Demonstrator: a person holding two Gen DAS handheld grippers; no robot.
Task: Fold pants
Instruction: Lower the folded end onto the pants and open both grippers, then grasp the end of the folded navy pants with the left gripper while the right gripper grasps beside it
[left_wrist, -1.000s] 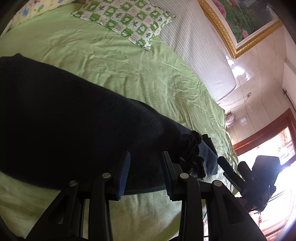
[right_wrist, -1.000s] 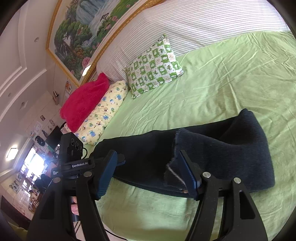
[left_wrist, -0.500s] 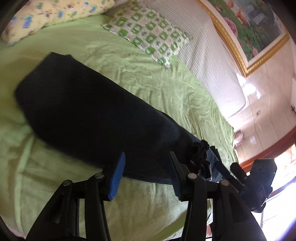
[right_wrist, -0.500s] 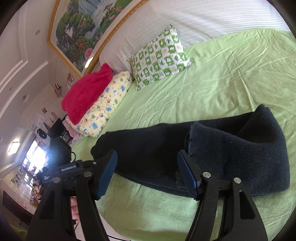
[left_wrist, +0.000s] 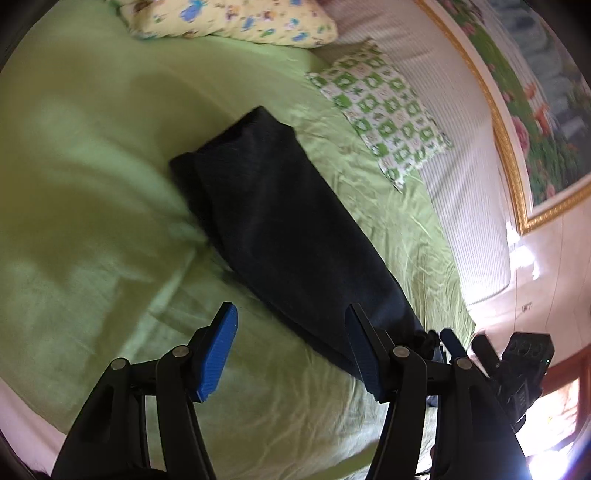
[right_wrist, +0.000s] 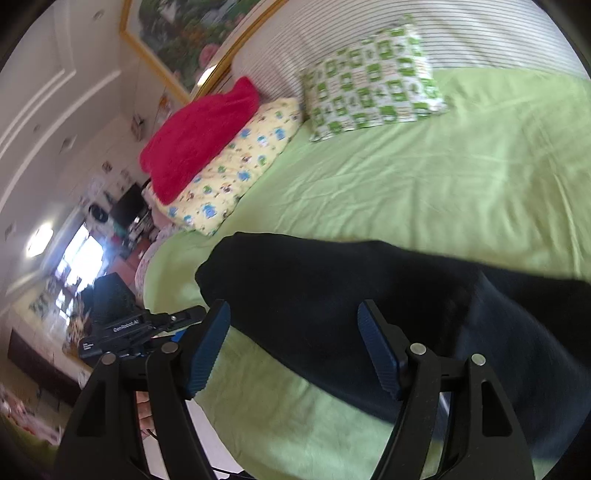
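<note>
Lettering on left gripper (right_wrist: 122, 328): white print on its black body in the right wrist view, blurred; it seems to begin "Gen", the rest cannot be read.
Second white mark below it: too small and smeared to read.
Left wrist view: no readable text.
Pillows, painting, wall items: patterns and pictures only, no legible words or numbers.

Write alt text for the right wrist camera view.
Dark pants lie folded on a green bedsheet, with the right gripper above their near edge, jaws opening and holding nothing. Three pillows sit by the striped headboard.
</note>
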